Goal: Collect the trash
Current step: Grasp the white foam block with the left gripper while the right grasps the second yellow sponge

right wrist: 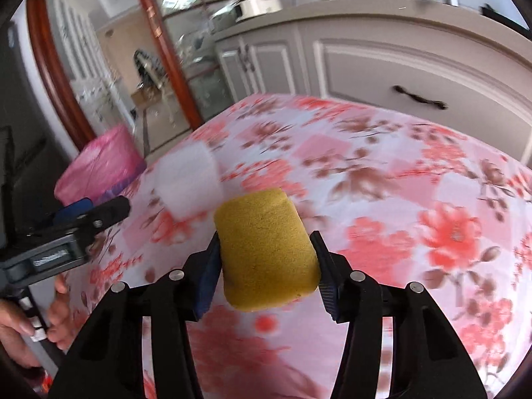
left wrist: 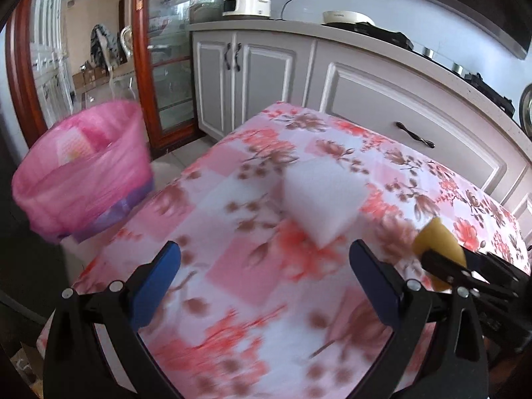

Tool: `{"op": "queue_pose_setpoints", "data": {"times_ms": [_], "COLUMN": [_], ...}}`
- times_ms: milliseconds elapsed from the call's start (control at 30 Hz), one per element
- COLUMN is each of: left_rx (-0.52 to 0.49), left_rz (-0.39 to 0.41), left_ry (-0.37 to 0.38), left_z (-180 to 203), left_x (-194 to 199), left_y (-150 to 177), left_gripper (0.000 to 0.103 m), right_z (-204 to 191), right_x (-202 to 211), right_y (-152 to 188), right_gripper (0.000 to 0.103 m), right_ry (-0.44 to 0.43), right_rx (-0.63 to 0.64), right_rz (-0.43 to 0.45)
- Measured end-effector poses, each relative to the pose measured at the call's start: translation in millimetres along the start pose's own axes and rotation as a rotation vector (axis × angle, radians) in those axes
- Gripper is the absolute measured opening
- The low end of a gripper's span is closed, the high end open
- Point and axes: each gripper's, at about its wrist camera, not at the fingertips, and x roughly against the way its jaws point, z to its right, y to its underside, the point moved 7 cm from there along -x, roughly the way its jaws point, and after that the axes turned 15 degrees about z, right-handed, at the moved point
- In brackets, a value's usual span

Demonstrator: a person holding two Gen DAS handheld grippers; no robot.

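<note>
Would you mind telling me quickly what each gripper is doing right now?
Left gripper: open, empty, with the white foam block lying ahead on the table.
Right gripper: closed on the yellow sponge.

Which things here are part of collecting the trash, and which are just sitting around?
Part of the job:
- yellow sponge, clamped in the right gripper
- white foam block on the table
- pink-lined bin beside the table
- left gripper, open and empty

Just lying about:
- white appliance on the counter
- floral tablecloth
- grey cabinets
</note>
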Motion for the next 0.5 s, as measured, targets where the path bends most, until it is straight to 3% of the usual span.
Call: {"op": "queue_pose_setpoints", "data": {"times_ms": [233, 500], "left_rx": [0.015, 0.019], "left_rz": [-0.014, -0.064], "left_ry": [-0.031, -0.162], "left_z": [51, 74], "left_x": [-43, -89], "left_y": [-17, -14], "left_gripper": [0.098, 0.097], "right_z": [41, 58], "right_x": [18, 27], "right_y": [-19, -24], "right_gripper": [0.05, 0.05], "right_ry": [0.009, -0.022], "right_rx": [-0.098, -0.164], "right_rz": [0.063, 0.101]}}
